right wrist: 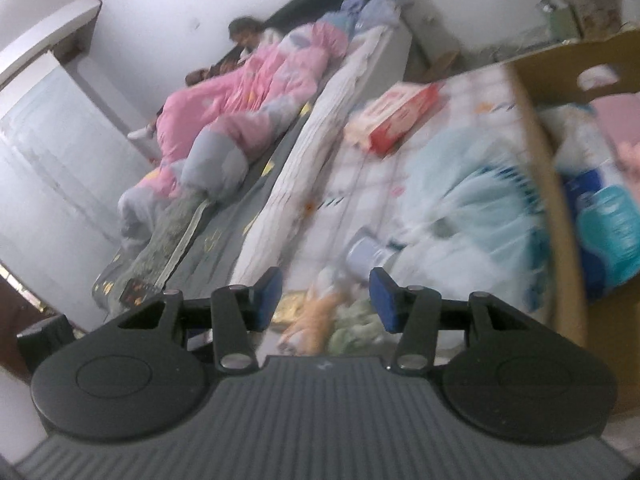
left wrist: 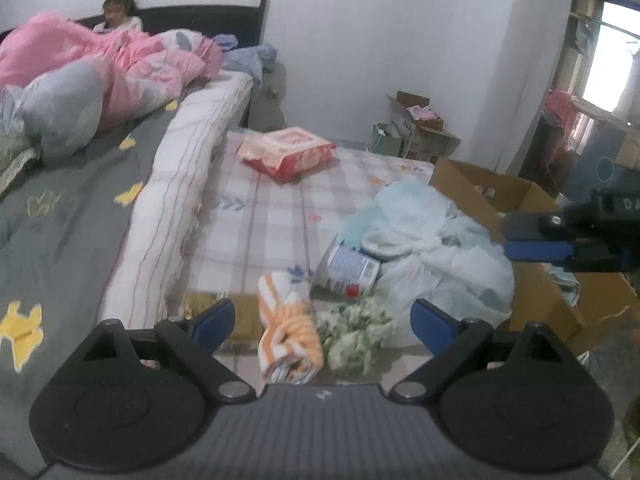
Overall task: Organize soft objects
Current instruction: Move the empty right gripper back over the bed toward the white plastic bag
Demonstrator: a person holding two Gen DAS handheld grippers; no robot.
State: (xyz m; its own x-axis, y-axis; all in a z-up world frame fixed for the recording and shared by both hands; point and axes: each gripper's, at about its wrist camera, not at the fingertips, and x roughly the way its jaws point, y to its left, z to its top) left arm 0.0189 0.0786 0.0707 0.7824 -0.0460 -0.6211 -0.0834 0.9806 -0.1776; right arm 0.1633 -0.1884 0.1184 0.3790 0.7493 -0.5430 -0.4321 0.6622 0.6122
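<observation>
An orange-and-white striped towel [left wrist: 289, 330] and a green-patterned cloth [left wrist: 356, 330] lie at the near edge of a checked mattress [left wrist: 272, 216]. My left gripper [left wrist: 322, 320] is open and empty, just above and in front of both. A pale blue bundle of cloth [left wrist: 424, 232] lies beyond, beside a cardboard box [left wrist: 536, 292]. My right gripper [right wrist: 326, 298] is open and empty; it also shows in the left wrist view [left wrist: 532, 236] over the box edge. In the blurred right wrist view the towel [right wrist: 316, 316] and green cloth [right wrist: 356, 326] lie below its fingers.
A blue-labelled can [left wrist: 350, 268] lies by the blue bundle. A red tissue pack [left wrist: 286, 152] sits farther back on the mattress. A bed [left wrist: 72, 208] with a pink duvet [left wrist: 120, 64] and a child [left wrist: 118, 10] is on the left. Open boxes [left wrist: 420, 128] stand by the wall.
</observation>
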